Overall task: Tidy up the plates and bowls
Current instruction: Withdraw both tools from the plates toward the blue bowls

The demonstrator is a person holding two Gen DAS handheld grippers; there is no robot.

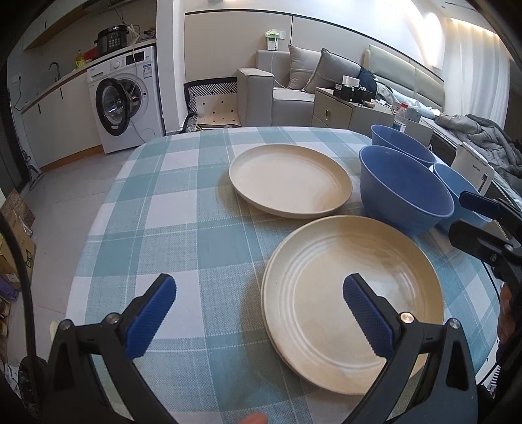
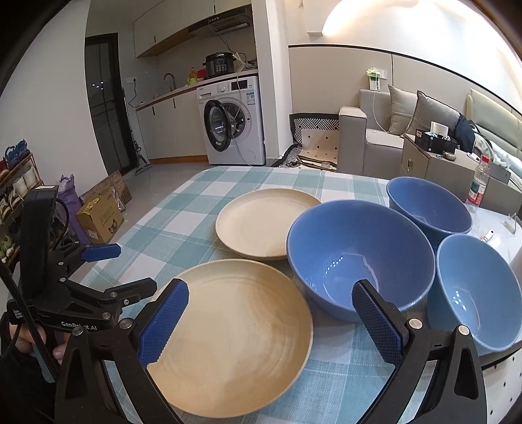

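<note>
Both the left gripper [image 1: 259, 314] and the right gripper [image 2: 270, 321] hung wide apart, holding nothing. Best was to pinch the near round cream plate [image 1: 352, 300] by its rim and stack it gently on the far cream plate [image 1: 290, 181].

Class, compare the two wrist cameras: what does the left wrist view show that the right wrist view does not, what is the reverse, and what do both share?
Only the left wrist view shows the second plate's rim under the near cream plate and the white appliance.

Only the right wrist view shows the shoe rack, cardboard box and range hood.

Both show the far plate, three blue bowls, checked tablecloth, washing machine, and both grippers open: left, right.
</note>
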